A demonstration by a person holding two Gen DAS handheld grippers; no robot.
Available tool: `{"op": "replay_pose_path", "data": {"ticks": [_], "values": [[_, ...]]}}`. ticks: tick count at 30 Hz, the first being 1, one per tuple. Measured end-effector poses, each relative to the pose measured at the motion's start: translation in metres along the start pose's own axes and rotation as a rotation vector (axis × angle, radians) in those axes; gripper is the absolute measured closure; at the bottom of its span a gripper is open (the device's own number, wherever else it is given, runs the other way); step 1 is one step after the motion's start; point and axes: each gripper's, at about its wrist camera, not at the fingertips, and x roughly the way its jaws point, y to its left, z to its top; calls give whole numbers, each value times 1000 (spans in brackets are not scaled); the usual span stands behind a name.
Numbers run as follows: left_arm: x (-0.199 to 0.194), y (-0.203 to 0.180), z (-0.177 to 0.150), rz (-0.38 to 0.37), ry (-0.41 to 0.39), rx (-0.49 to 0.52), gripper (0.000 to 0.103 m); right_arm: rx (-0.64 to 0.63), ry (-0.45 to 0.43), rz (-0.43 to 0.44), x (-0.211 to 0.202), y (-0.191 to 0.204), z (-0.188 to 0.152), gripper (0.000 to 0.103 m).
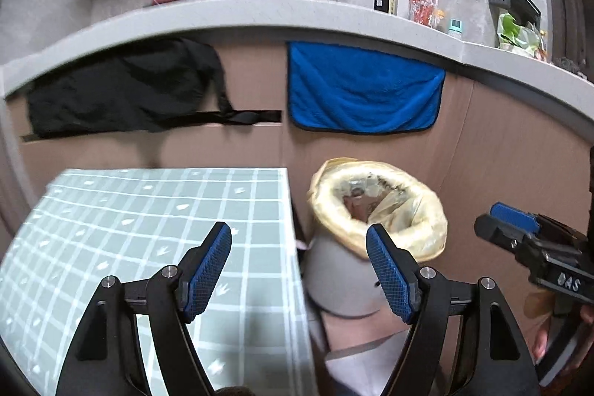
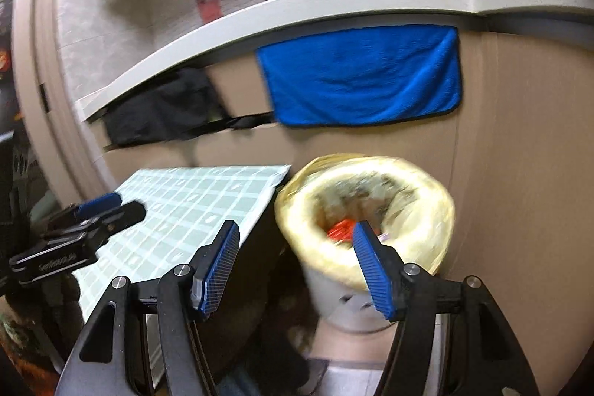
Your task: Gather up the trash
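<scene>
Holding my left gripper point(image 1: 299, 262) with its jaws spread wide and nothing between the blue pads point(image 1: 206, 273), I see it poised over the edge where the checked tablecloth point(image 1: 148, 218) ends. Just ahead and to its right stands the grey trash bin point(image 1: 341, 284) with its yellow bag liner point(image 1: 427, 221) folded over the rim. My right gripper point(image 2: 295, 266) is likewise released and empty, pointing down toward the same bin, whose mouth lies just beyond its right fingertip. Red trash point(image 2: 339, 231) shows inside the liner, though blur hides what it is. Further out, a blue towel point(image 2: 364, 80) and a black cloth point(image 1: 122, 88) hang below the grey counter edge point(image 1: 260, 12).
</scene>
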Motion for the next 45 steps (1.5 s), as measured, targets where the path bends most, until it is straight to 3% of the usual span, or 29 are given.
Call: {"op": "replay_pose_path", "data": {"ticks": [3, 11, 24, 45], "values": [[-28, -2, -19, 61, -22, 36, 28, -24, -17, 20, -18, 23, -20, 42], [-64, 3, -48, 150, -53, 31, 28, -93, -85, -45, -44, 61, -50, 42], [-79, 15, -50, 134, -88, -24, 28, -151, -72, -62, -45, 88, -60, 42], [-87, 14, -49, 137, -118, -38, 28, -161, -94, -77, -53, 99, -57, 42]]}}
